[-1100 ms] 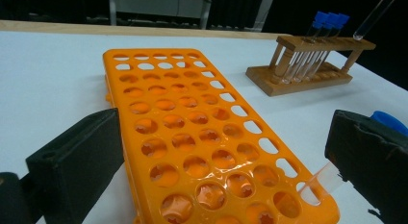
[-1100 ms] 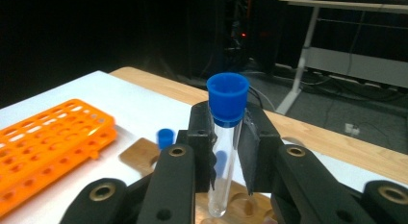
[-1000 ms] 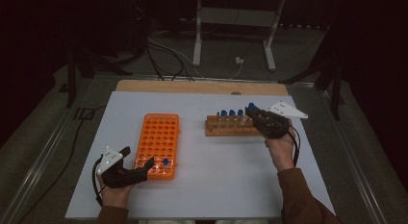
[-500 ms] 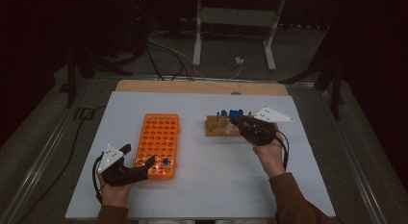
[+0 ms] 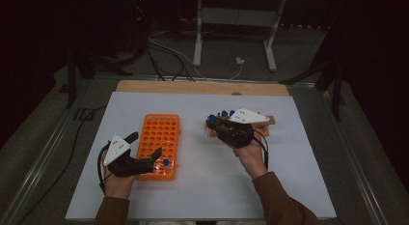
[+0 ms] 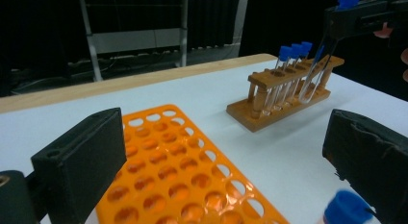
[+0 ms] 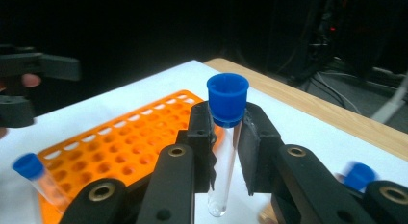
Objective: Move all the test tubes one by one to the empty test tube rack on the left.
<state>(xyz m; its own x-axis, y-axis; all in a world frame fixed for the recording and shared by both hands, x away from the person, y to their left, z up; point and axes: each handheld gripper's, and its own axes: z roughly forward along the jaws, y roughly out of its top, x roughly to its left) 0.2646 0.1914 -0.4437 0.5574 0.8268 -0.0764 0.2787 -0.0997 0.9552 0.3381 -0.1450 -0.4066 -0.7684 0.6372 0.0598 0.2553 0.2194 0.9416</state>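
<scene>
My right gripper (image 5: 212, 121) is shut on a clear test tube with a blue cap (image 7: 226, 113), held upright above the white sheet between the two racks. Just behind it stands the wooden rack (image 5: 269, 120) with several blue-capped tubes (image 6: 291, 53). The orange rack (image 5: 159, 138) lies at the left, and one blue-capped tube (image 5: 165, 162) stands in its near right corner. At that rack's near end my left gripper (image 5: 144, 144) is open, its jaws wide apart with nothing between them. The left gripper view shows the held tube (image 6: 312, 75) hanging beside the wooden rack (image 6: 284, 96).
A white sheet (image 5: 202, 191) covers the table, with a wooden strip (image 5: 202, 87) along its far edge. Behind the table, a metal stand (image 5: 231, 22) and cables (image 5: 164, 51) sit on the dark floor. Metal rails run along both table sides.
My right gripper has carried the tube leftward, away from the wooden rack and toward the orange one. The left gripper has risen slightly at the orange rack's near end.
</scene>
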